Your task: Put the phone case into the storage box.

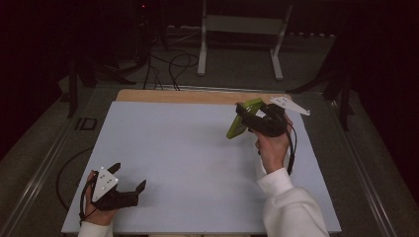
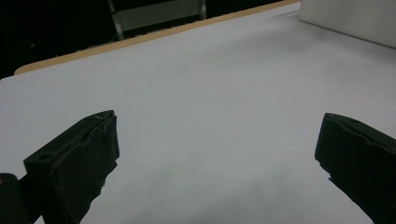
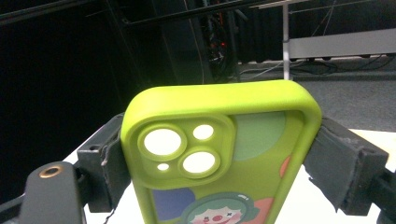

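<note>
A lime-green phone case (image 3: 219,158) with camera cutouts and a clown picture stands between the two black jaws of my right gripper (image 3: 219,154), which press on its two long edges. In the high view the right gripper (image 1: 254,118) holds the green phone case (image 1: 242,118) tilted above the far right part of the white table (image 1: 188,158). My left gripper (image 1: 129,180) rests near the table's front left corner, jaws wide apart with nothing between them. From its own camera the left gripper (image 2: 217,154) shows only bare white surface between its jaws.
A wooden strip (image 1: 197,96) runs along the table's far edge. Beyond it stand a white metal frame (image 1: 242,29) and cables (image 1: 168,69) on the floor. A person's white sleeve (image 1: 291,207) comes in at the bottom right.
</note>
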